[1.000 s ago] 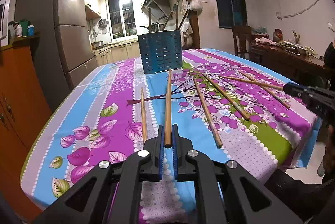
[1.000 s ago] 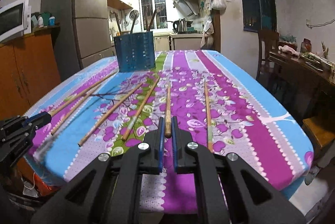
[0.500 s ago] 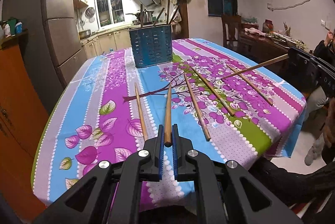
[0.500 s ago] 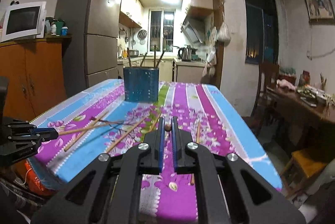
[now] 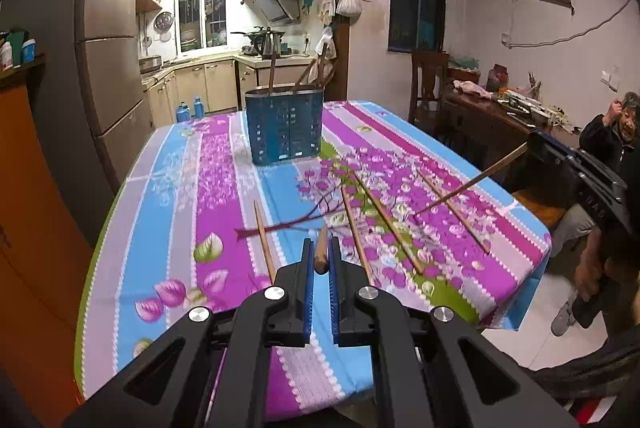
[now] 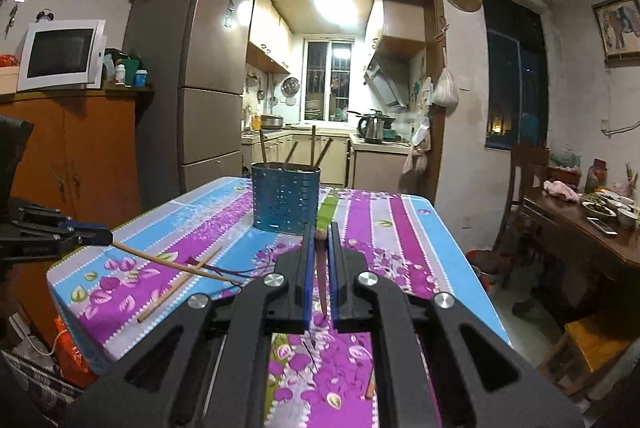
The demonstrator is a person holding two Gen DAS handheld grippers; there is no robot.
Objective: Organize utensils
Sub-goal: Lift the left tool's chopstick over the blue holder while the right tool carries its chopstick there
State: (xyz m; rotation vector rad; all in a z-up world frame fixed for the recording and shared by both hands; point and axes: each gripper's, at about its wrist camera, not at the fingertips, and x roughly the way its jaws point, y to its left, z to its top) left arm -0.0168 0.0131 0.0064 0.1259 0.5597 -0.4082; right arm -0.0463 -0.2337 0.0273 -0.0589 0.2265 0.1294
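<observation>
Left wrist view — left tongs (image 5: 321, 260) clamp a chopstick (image 5: 321, 253); right tongs (image 6: 321, 248) clamp another chopstick (image 6: 321, 270).

My right gripper (image 6: 320, 248) is clamping one wooden chopstick (image 6: 321, 268) between its blue pads, the stick running back toward me between the jaws. Far ahead, the blue perforated utensil holder (image 6: 285, 198) is standing on the flowered tablecloth (image 6: 384, 228), several sticks leaning inside it. At the left edge, my left gripper (image 6: 98, 233) is pinching another chopstick (image 6: 176, 262), which is slanting over a loose chopstick (image 6: 180, 284) lying near the table's left side.
</observation>
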